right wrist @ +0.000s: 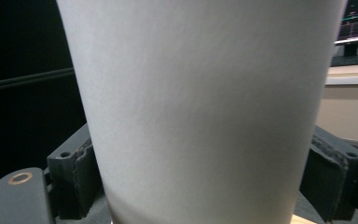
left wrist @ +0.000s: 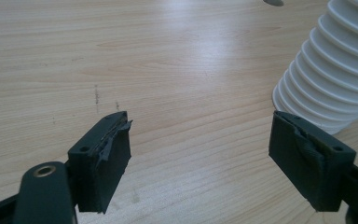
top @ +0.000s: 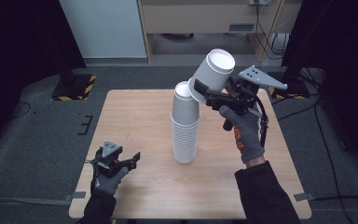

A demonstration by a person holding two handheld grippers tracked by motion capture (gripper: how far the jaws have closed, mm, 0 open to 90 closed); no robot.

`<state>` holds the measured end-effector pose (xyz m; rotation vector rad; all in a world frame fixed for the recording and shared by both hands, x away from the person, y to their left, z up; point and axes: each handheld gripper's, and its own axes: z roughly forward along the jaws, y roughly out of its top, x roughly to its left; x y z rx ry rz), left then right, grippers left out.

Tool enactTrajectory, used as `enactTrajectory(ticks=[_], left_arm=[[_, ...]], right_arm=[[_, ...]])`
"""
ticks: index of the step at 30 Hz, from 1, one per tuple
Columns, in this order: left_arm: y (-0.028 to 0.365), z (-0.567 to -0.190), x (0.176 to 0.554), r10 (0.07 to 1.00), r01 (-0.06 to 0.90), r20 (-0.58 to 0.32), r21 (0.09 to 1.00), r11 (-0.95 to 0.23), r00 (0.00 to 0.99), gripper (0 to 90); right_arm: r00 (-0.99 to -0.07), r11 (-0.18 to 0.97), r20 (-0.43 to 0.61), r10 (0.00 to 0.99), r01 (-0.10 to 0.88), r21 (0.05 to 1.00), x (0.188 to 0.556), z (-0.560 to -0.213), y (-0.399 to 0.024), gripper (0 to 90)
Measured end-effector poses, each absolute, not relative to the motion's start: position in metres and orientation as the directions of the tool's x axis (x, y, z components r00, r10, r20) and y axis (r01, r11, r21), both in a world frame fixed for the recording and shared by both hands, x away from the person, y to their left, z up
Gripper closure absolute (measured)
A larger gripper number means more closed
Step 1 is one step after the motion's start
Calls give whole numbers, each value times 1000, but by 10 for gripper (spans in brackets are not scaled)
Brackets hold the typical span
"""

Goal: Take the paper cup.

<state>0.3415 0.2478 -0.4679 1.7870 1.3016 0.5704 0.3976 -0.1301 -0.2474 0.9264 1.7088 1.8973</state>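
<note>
Right tool (top: 204,93) is clenched on a single white paper cup (top: 213,74), held in the air in the upper middle of the high view, just right of the top of the stack of cups (top: 185,126). The cup is tilted, closed bottom pointing up and right, rim down-left near the stack's top; whether the rim touches the stack I cannot tell. In the right gripper view the cup (right wrist: 200,107) takes the centre of the frame, with the right tool (right wrist: 198,186) and its dark pads pressed against both sides near the lower edge. A gloved hand (top: 244,133) carries this tool from the right of centre, dark sleeve coming in from the bottom.

The stack stands upright, bottoms up, in the middle of the wooden table (top: 135,116).

Left tool (top: 130,158) sits low at the lower left of the high view, on or just over the table, released, nothing between the jaws. In the left gripper view the left tool (left wrist: 200,144) shows pads well apart over bare table (left wrist: 168,60), the stack's ribbed rims (left wrist: 326,84) at the right edge, near the right-hand pad.
</note>
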Motion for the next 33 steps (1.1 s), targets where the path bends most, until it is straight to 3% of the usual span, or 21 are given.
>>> enactTrajectory(ticks=[16, 33], left_arm=[[243, -466, 339, 919, 542, -124, 833, -108, 374, 193], [236, -466, 338, 915, 535, -114, 836, -121, 386, 195]], right_arm=[[-637, -171, 218, 740, 135, 976, 382, -261, -176, 141], [-590, -195, 275, 759, 197, 961, 368, -304, -210, 140]])
